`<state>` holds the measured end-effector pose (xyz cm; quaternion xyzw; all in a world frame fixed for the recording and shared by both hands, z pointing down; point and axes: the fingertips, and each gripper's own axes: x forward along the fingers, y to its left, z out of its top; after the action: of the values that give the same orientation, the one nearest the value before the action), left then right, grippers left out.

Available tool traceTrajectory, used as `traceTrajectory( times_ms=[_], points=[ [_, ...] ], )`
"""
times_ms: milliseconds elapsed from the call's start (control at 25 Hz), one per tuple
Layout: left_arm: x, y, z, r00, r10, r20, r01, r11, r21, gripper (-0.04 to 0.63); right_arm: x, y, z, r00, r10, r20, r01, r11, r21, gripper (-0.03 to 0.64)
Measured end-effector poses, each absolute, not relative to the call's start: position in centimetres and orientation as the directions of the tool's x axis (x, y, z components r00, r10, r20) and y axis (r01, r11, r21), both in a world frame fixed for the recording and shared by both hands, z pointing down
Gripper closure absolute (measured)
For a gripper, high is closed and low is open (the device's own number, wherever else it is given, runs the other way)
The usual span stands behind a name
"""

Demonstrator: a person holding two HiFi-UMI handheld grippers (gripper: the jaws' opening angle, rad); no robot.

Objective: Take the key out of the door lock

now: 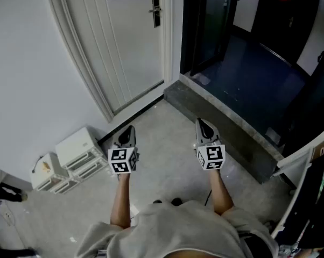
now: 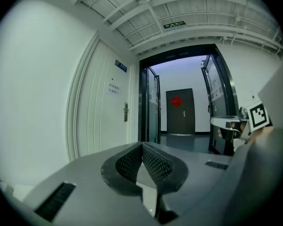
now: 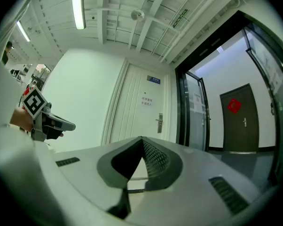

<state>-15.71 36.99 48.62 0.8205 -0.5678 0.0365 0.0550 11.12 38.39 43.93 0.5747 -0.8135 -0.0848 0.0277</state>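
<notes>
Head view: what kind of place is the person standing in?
Probably an office-building corridor: a closed white door with a lever lock, glass doors onto a hallway, a green sign overhead.

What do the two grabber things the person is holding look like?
The left gripper and the right gripper are both grey and taper to pointed dark jaws with dotted pads. Each carries a white cube printed with black square markers. The person wears a light short-sleeved top.
</notes>
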Motion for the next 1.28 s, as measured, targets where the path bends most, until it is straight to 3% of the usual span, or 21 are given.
traceTrajectory(
  times_ms=[1280],
  points=[
    [-9.4, 36.9, 49.6, 0.314, -0.938, 0.148, -0.950, -0.312, 0.037, 0.577, 16.5, 36.9, 45.1, -0.401, -0.915, -0.038, -0.905, 0.390, 0.171, 0.594]
  ],
)
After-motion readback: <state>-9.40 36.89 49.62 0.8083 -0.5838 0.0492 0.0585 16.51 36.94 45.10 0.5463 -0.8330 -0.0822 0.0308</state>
